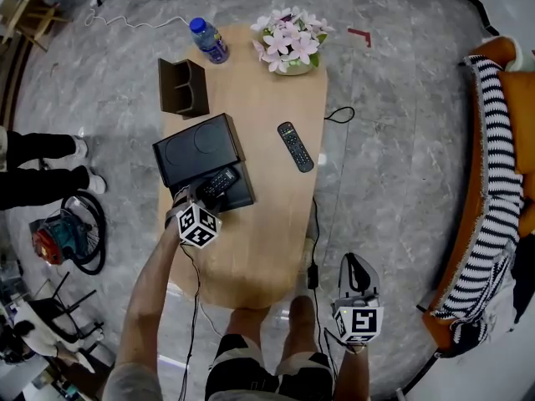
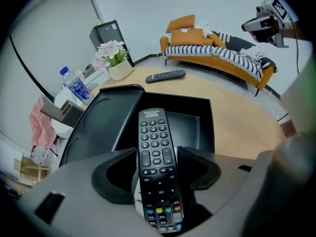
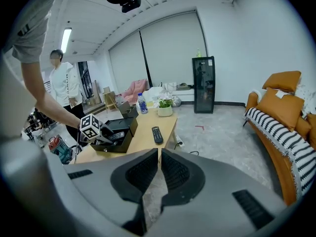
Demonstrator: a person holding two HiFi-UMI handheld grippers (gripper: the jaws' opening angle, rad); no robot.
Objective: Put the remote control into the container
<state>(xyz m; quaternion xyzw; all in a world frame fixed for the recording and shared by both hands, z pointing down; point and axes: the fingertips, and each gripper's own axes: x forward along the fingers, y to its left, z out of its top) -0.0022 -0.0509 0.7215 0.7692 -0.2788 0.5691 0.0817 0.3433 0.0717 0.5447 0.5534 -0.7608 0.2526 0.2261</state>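
Observation:
My left gripper (image 1: 209, 192) is shut on a black remote control (image 1: 219, 181), gripping it across its width. In the left gripper view the remote (image 2: 154, 132) sticks forward out of the jaws, buttons up, above the open black container (image 2: 195, 125). The container (image 1: 241, 197) sits on the left part of the wooden table (image 1: 267, 249), with its lid (image 1: 194, 149) laid back. A second remote (image 1: 295, 146) lies on the table to the right. My right gripper (image 1: 358, 266) hangs off the table's near right side, shut and empty; its jaws (image 3: 160, 154) meet.
A flower pot (image 1: 288, 44), a water bottle (image 1: 208, 40) and a brown organizer (image 1: 183, 88) stand at the table's far end. A cable (image 1: 338, 114) runs off the right edge. An orange sofa (image 1: 493, 182) is at the right. A person's legs (image 1: 42, 170) and a power tool (image 1: 54, 241) are at the left.

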